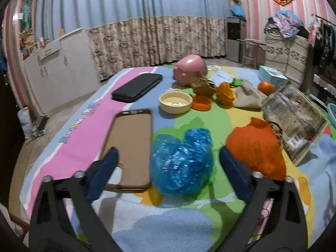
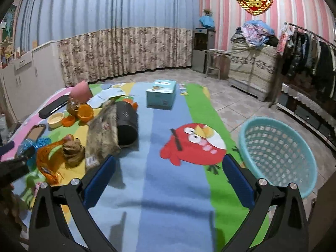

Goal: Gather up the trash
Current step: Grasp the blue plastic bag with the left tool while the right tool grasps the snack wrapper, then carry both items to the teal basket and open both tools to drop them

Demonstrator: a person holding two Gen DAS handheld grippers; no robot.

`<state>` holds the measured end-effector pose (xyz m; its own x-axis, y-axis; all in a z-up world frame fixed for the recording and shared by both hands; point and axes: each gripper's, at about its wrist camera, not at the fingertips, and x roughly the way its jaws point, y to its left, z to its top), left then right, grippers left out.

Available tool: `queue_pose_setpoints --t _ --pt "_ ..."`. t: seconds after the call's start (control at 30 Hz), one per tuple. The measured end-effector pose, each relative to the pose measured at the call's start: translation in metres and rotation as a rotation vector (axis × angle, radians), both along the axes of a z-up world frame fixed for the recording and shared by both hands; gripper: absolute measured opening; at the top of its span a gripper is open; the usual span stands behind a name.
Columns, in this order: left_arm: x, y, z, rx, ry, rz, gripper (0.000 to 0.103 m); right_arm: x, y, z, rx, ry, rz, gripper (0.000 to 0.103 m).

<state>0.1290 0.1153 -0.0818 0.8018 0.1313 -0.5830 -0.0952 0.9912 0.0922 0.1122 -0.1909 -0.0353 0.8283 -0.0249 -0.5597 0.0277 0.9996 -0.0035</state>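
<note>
A crumpled blue plastic bag (image 1: 181, 161) lies on the colourful cloth, right between the open fingers of my left gripper (image 1: 168, 157), untouched as far as I can tell. An orange wrapper (image 1: 255, 149) lies just right of it, and a crinkled clear-brown packet (image 1: 294, 115) beyond. My right gripper (image 2: 169, 170) is open and empty above the cloth near the red bird print. The teal mesh basket (image 2: 279, 157) stands off the table's right edge. The blue bag (image 2: 31, 147) and orange wrapper (image 2: 49, 159) also show at the left of the right wrist view.
A brown phone case (image 1: 129, 149), black wallet (image 1: 137, 87), cream bowl (image 1: 175, 101), orange lid (image 1: 201, 103), pink piggy bank (image 1: 190, 69), orange peels (image 1: 225, 93) and an orange (image 1: 265, 87) lie further back. A tissue box (image 2: 161, 93) and a tipped black cup (image 2: 127, 122) sit mid-table.
</note>
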Motion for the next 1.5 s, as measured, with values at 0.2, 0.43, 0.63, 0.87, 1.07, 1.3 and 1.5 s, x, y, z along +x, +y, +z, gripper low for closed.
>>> queue_pose_setpoints --t 0.2,0.43,0.63,0.87,1.07,1.3,1.5 --pt "0.002 0.004 -0.004 -0.054 0.039 -0.054 0.04 0.022 0.024 -0.006 0.014 0.041 0.058 0.099" --pt "-0.004 0.016 0.016 -0.082 0.002 -0.06 0.032 0.05 0.045 -0.013 0.016 0.105 0.116 0.092" --pt "-0.008 0.028 0.039 -0.078 -0.05 -0.036 0.032 0.067 0.058 -0.028 0.055 0.194 0.188 0.052" --pt "-0.01 0.036 0.051 -0.068 -0.068 -0.015 0.032 0.056 0.058 -0.018 0.116 0.155 0.231 0.011" --pt "-0.011 0.031 0.064 -0.059 -0.092 -0.014 0.032 0.04 0.043 0.001 0.158 0.093 0.238 0.006" --pt "-0.015 0.005 0.095 -0.057 -0.144 -0.054 0.031 0.015 0.006 0.038 0.205 -0.012 0.21 0.006" --pt "-0.015 -0.03 0.114 -0.073 -0.179 -0.119 0.031 -0.005 -0.051 0.063 0.186 -0.078 0.094 0.006"
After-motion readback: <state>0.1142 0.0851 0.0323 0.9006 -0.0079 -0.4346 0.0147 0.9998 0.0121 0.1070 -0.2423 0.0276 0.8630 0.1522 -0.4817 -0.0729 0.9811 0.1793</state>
